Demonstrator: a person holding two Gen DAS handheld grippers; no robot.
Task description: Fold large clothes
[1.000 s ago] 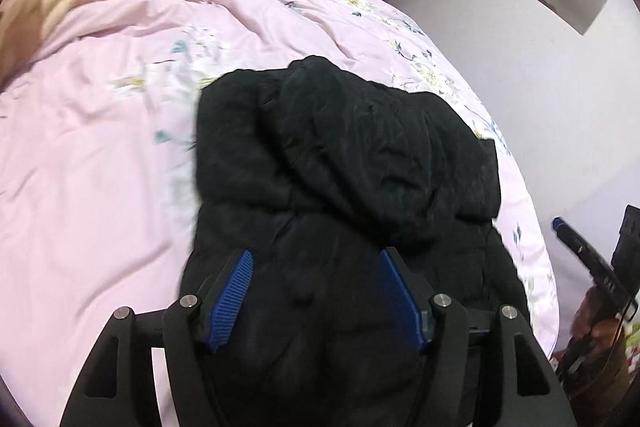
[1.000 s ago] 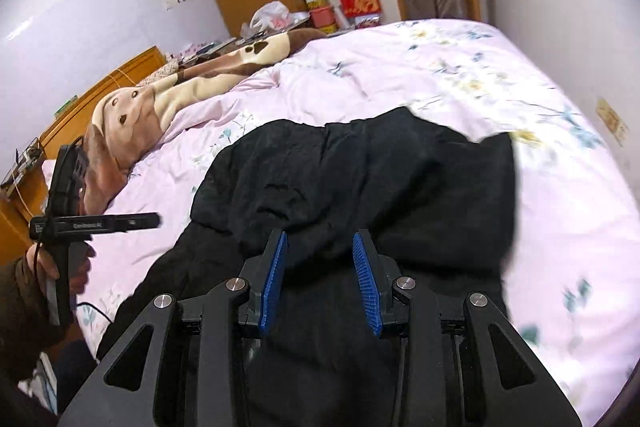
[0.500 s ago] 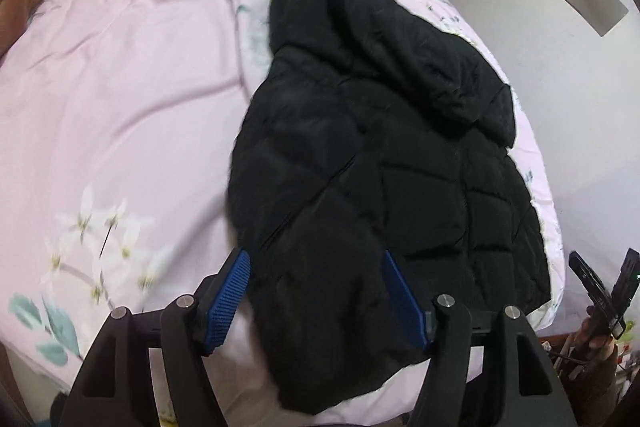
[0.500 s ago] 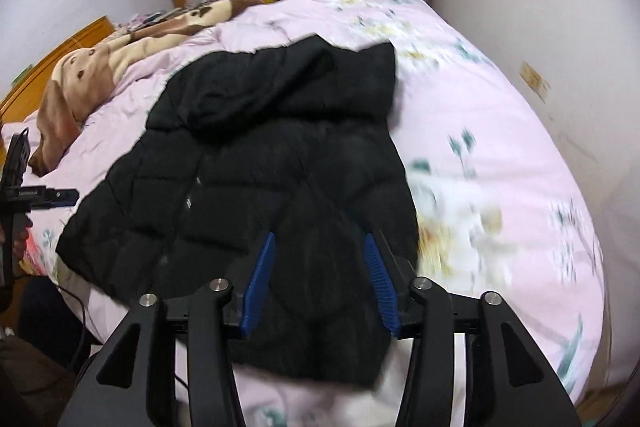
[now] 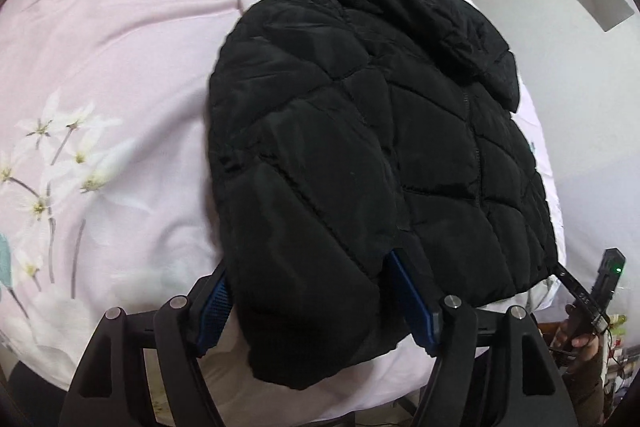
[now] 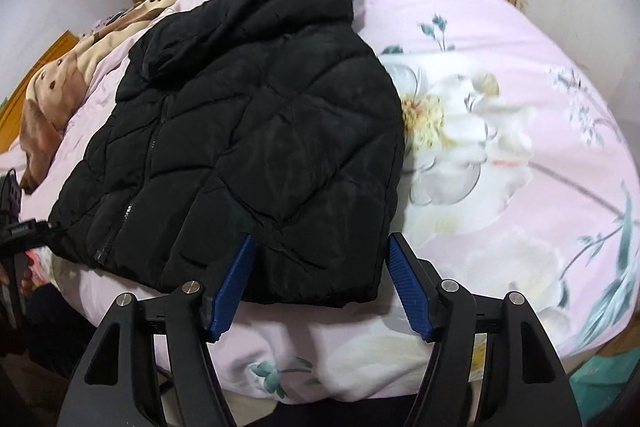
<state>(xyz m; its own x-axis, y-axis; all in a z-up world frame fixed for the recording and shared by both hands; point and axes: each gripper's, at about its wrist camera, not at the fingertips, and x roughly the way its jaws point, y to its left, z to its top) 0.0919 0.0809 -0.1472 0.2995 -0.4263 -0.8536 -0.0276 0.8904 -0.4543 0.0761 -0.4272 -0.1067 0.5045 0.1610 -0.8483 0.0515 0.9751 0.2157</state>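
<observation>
Bedding in pale pink with white flowers covers the bed [image 5: 100, 75] in both views, and the black quilted jacket [image 5: 360, 131] lies flat on it with the hood toward the top of the frame and the hem toward the bottom. In the left wrist view the jacket fills the centre and right of the frame, a folded-in sleeve running down to the lower centre. The left gripper [image 5: 316, 303] has just been opening its jaws; they stand wide on either side of that sleeve end, and I cannot tell whether the pads touch the cloth. At the lower right edge a hand [image 5: 580, 337] holds the other tool. In the right wrist view a brown plush blanket [image 6: 60, 83] lies at the left. The right gripper [image 6: 320, 285] has also just been opening; its jaws stand wide apart, straddling the jacket's hem corner at the lower centre without pressing it.
</observation>
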